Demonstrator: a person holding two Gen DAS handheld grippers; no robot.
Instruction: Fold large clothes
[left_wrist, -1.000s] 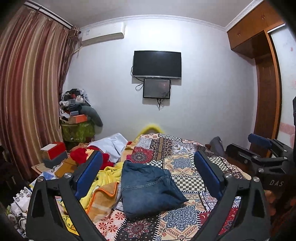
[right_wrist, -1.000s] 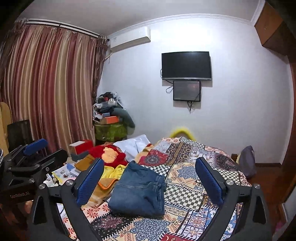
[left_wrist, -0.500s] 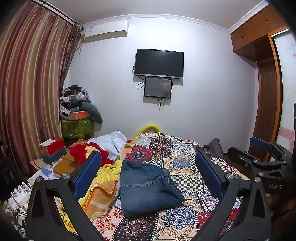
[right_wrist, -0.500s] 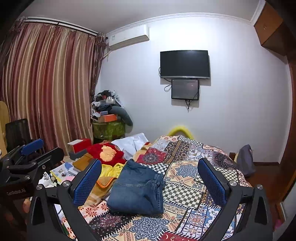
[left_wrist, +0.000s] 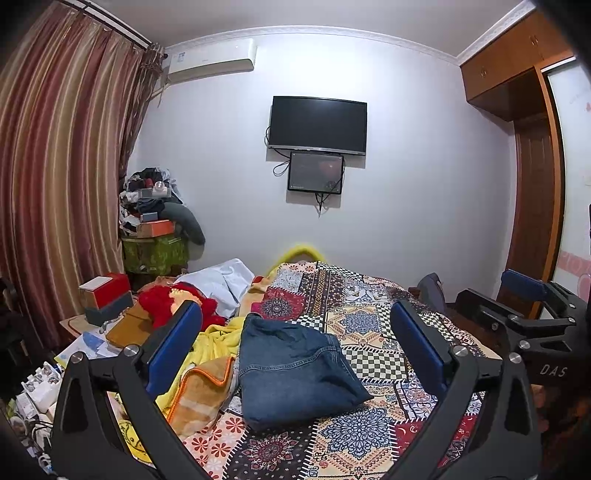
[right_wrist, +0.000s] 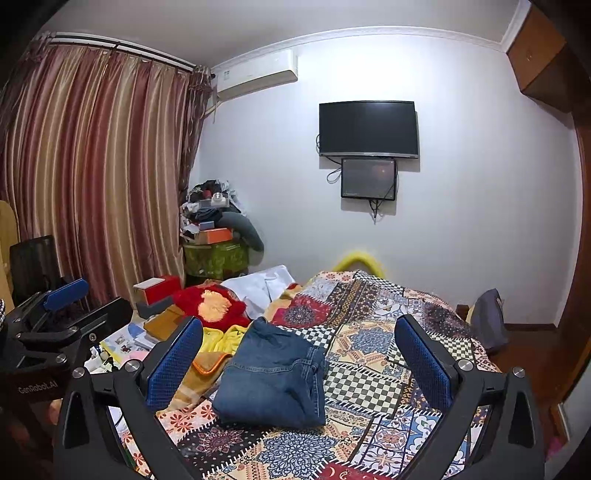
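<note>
Left wrist view: the jeans (left_wrist: 295, 373) are seen folded on the bedspread (left_wrist: 373, 332), at the frame's lower middle. Both the left gripper (left_wrist: 295, 347) and the right gripper (right_wrist: 299, 354) are held wide open, with nothing gripped. Other clothes (left_wrist: 207, 373) at the lower left look unfolded.

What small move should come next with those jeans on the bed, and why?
Probably lower both tongs toward the jeans. The left tongs and right tongs are open, empty and above the patchwork bedspread, and the jeans lie folded but bunched.
</note>
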